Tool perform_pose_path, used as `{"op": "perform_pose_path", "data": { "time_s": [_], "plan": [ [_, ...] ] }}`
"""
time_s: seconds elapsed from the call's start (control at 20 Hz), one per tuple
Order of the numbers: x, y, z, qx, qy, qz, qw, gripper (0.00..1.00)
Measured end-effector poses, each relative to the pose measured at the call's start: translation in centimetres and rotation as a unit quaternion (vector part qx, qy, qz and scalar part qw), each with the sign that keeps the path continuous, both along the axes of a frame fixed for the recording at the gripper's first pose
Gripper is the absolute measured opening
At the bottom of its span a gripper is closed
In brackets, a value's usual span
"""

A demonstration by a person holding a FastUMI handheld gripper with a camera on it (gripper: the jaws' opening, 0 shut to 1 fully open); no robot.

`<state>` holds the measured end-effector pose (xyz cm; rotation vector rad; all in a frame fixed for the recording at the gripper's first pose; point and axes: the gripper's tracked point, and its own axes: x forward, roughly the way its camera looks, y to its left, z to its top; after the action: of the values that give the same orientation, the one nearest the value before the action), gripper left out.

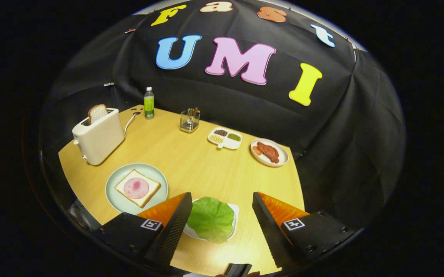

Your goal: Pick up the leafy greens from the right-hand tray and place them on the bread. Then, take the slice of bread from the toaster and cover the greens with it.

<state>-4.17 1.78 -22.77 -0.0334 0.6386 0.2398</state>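
Note:
A green lettuce leaf [211,219] lies on a small white tray [235,211] on the wooden table. My gripper [222,215] hangs above it, open, with the leaf showing in the gap between the two fingers and nearer the left one. To the left of the left finger, a slice of bread topped with a round of ham [137,188] rests on a pale green plate [115,195]. Beyond that plate stands a cream toaster [98,140] with a slice of bread [97,113] sticking up from its slot.
At the back of the table stand a green-labelled bottle [149,103], a wire holder [190,120], a divided white dish of condiments [225,138] and a plate of red meat [269,152]. The toaster's cord [130,120] trails toward the bottle. The table's edge runs close on the right.

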Motion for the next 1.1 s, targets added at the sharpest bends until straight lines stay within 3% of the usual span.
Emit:
{"op": "perform_pose_path", "data": {
  "time_s": [0.55, 0.75, 0.9, 1.0, 1.1],
  "plan": [
    [-1.1, 2.6, -12.6, -0.016, 0.141, 0.057, 0.988, 0.94],
    [-1.4, 2.9, -14.9, -0.003, 0.176, 0.051, 0.983, 0.86],
    [-2.4, 3.2, -16.6, -0.012, 0.208, 0.068, 0.976, 0.83],
    [-2.2, 3.8, -16.6, 0.011, 0.213, 0.066, 0.975, 0.72],
    [-2.3, 3.7, -16.9, 0.036, 0.229, 0.049, 0.972, 0.67]
  ]
}}
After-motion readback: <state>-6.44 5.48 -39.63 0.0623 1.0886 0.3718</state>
